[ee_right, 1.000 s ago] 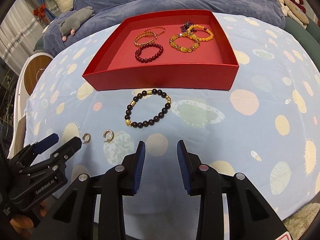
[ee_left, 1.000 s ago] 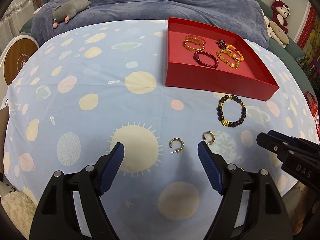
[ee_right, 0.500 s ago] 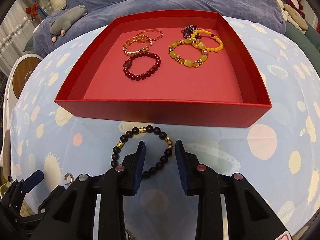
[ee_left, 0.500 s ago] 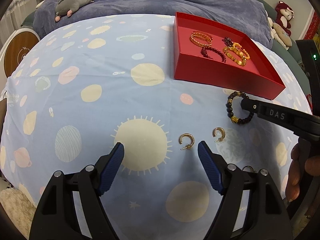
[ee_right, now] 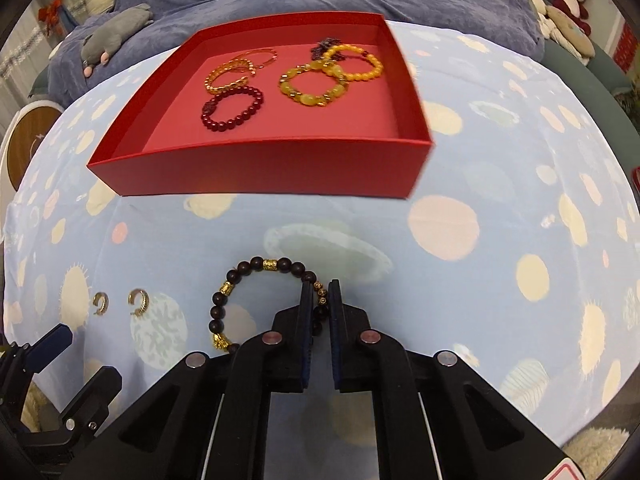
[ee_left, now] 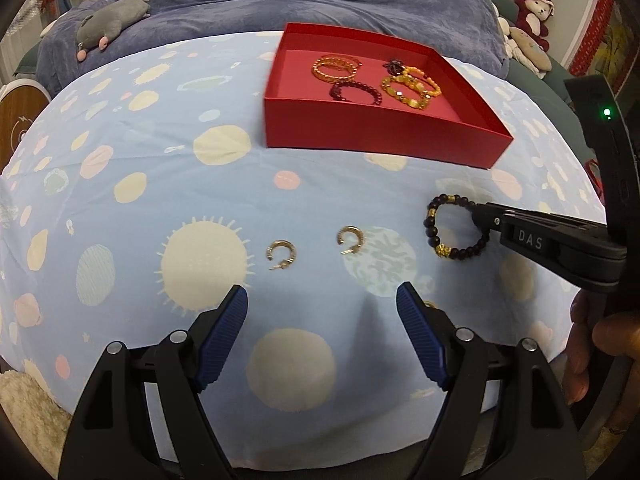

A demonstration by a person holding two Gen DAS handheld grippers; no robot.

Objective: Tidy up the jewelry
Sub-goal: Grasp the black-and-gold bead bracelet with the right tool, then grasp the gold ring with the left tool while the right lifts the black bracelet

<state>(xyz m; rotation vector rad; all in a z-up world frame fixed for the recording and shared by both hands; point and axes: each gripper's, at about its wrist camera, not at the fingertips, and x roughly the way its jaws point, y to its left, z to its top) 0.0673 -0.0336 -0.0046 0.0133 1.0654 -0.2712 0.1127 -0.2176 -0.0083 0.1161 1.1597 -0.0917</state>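
We are now pinching the dark bead bracelet (ee_right: 256, 304) between the right gripper (ee_right: 319, 308) fingers, which were apart a second ago; it is lying on the bed, ready for lifting into the red box (ee_right: 264, 168). Left gripper (ee_left: 322, 336) fingers are standing open over the earrings (ee_left: 282, 254).

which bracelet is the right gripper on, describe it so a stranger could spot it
Find the red tray on the planet-print sheet; on the sheet just in front of its near wall lies one bracelet, pinched in the right gripper. It is the only dark brown beaded one with gold spacers, and the only bracelet outside the tray.
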